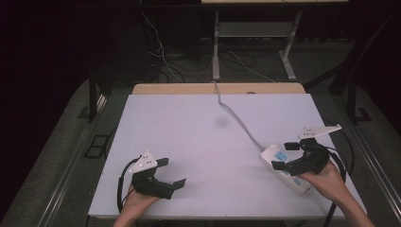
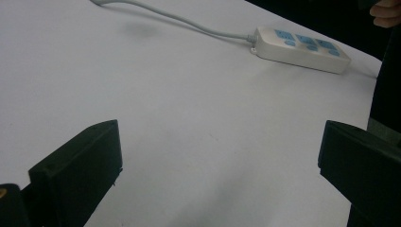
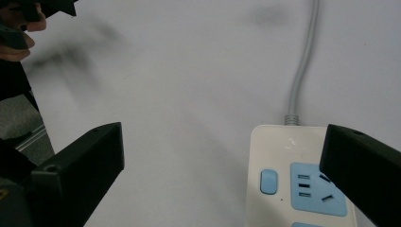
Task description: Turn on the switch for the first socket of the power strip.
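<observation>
White and matte, a smooth board (image 1: pixel 198 142) covers the table, a strip of pale wood showing at its far edge; at about four o'clock on it lies an oblong, round-cornered plastic power strip (image 1: pixel 283 169) with blue sockets, its grey ribbed cord (image 1: pixel 236 118) curving away toward twelve o'clock; the right gripper (image 1: pixel 285 155), black and angular, hovers over the strip's cord end with jaws spread wide, one jaw above the sockets; at seven o'clock the left gripper (image 1: pixel 171 172) hangs over bare board, jaws likewise wide apart, gripping nothing.
</observation>
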Demonstrator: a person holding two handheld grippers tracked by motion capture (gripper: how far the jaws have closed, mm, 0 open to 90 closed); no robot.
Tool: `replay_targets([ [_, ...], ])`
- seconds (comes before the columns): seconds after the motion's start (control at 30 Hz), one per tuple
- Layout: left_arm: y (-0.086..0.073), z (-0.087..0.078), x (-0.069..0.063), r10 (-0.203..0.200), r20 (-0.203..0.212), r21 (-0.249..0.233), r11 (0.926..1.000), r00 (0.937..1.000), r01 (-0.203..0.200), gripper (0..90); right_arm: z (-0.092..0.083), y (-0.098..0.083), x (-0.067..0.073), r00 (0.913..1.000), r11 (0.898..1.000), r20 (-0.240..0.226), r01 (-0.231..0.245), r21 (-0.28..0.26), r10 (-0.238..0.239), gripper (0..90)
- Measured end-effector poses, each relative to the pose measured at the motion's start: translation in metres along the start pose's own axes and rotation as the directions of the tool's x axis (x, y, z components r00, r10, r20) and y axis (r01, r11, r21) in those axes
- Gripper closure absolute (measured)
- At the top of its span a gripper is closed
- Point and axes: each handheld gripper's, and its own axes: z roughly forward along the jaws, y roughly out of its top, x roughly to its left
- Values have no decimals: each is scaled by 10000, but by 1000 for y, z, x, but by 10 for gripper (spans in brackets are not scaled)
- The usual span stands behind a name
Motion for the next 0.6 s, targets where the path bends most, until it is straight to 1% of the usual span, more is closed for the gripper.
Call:
replay_targets([
  [0.37,0,-1,1,-44,-14,-49,10000,10000,44,0,7,10,-12,9998,9987,207,-5,509,-5,3],
  [0.57,0,-1,1,-29,-10,-33,10000,10000,29,0,9,12,-17,9998,9971,201,32,759,-47,3],
  [0.6,0,-1,1,-36,-18,-38,10000,10000,35,0,10,14,-18,9997,9957,213,93,920,-113,3],
])
